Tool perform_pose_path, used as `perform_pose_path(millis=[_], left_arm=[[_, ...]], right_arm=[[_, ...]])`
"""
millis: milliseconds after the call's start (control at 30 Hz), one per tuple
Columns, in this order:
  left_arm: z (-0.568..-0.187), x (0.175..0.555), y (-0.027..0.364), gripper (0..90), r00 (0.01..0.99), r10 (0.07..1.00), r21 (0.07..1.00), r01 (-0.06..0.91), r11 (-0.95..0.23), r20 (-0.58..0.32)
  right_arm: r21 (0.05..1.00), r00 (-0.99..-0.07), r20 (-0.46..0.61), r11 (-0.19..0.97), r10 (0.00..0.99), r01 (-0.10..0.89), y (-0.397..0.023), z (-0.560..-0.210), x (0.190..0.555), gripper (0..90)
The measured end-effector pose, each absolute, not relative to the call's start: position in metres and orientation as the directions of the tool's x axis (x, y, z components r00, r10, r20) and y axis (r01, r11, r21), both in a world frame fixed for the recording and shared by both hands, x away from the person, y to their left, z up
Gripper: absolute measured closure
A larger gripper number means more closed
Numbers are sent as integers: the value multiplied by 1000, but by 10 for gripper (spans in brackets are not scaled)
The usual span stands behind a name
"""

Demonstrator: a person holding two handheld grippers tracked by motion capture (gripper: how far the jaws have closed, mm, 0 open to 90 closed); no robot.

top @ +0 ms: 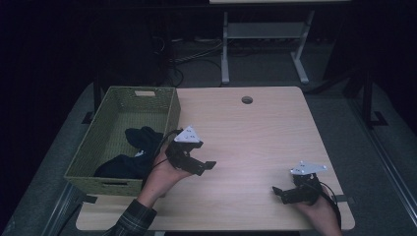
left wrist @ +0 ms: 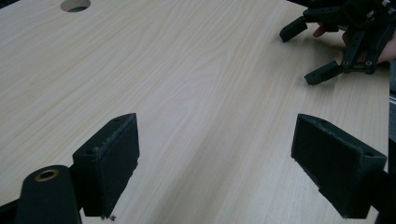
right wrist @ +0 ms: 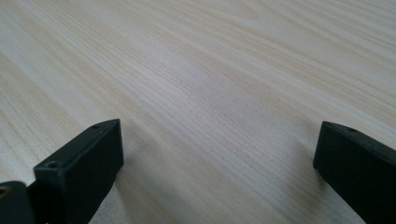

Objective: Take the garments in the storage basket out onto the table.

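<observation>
Both tongs are held wide and empty over the table (top: 255, 132). Dark clothes (top: 135, 152) lie in the basket (top: 115, 184), just left of the left gripper (top: 196, 160); right gripper (top: 287, 194) well apart. Step judged: between picks. Next, a reach into the basket is called for. No writing readable.
</observation>
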State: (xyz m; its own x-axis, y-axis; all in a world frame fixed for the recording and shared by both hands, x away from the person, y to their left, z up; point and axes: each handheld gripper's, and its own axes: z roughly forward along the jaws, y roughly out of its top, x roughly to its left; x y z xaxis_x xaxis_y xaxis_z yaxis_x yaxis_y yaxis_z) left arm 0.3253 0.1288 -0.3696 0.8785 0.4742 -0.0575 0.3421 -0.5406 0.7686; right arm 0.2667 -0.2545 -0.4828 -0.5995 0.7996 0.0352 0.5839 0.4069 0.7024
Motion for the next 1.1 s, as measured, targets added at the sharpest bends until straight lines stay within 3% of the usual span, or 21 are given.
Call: perform_pose_path(millis=[1100], left_arm=[[-346,328,163,150,859,510,740,373,-560,-47]], right_arm=[[704,-600,33,408,799,582,-255,-483,267,13]])
